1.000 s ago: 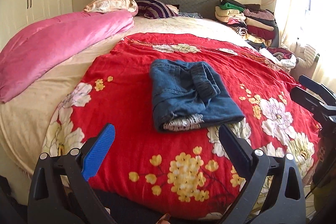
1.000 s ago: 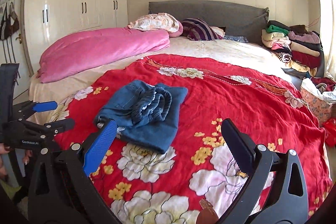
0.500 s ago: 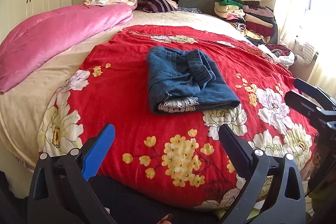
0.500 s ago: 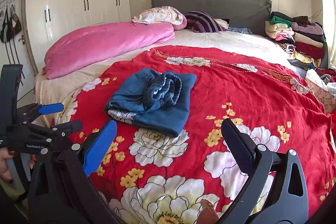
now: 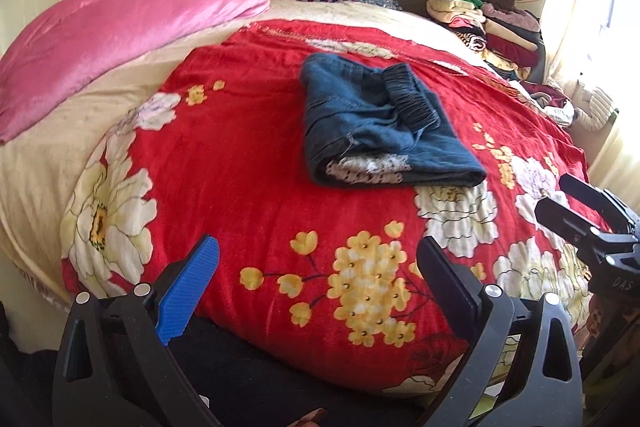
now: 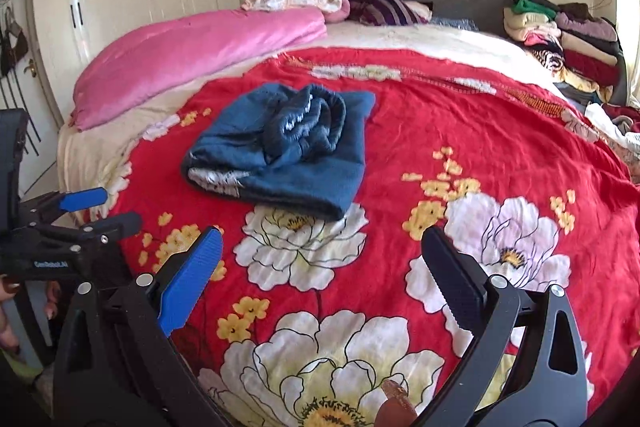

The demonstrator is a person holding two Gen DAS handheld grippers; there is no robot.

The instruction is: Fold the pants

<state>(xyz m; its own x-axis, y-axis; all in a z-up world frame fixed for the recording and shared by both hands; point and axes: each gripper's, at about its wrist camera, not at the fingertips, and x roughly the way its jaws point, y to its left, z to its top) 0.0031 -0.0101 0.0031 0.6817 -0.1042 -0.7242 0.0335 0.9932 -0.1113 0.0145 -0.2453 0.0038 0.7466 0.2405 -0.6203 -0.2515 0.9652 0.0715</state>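
The pants [image 5: 380, 123] are sitting folded into a chunky blue bundle on the red flowered blanket [image 5: 248, 155], about mid-bed, waistband bunched on top. Both grippers are spread wide with nothing in them: left gripper [image 5: 316, 271] near the foot edge, right gripper [image 6: 320, 259] beside it, neither touching the pants.

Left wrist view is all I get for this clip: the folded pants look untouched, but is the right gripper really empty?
Observer: Yes. The right wrist view shows the right gripper open, with only the red blanket between its fingers, short of the pants.
Operator: Anything beside my own gripper?
Observer: A hand holds the left gripper, which is open too.
Operator: And further left?
Observer: Bags hang by a door.
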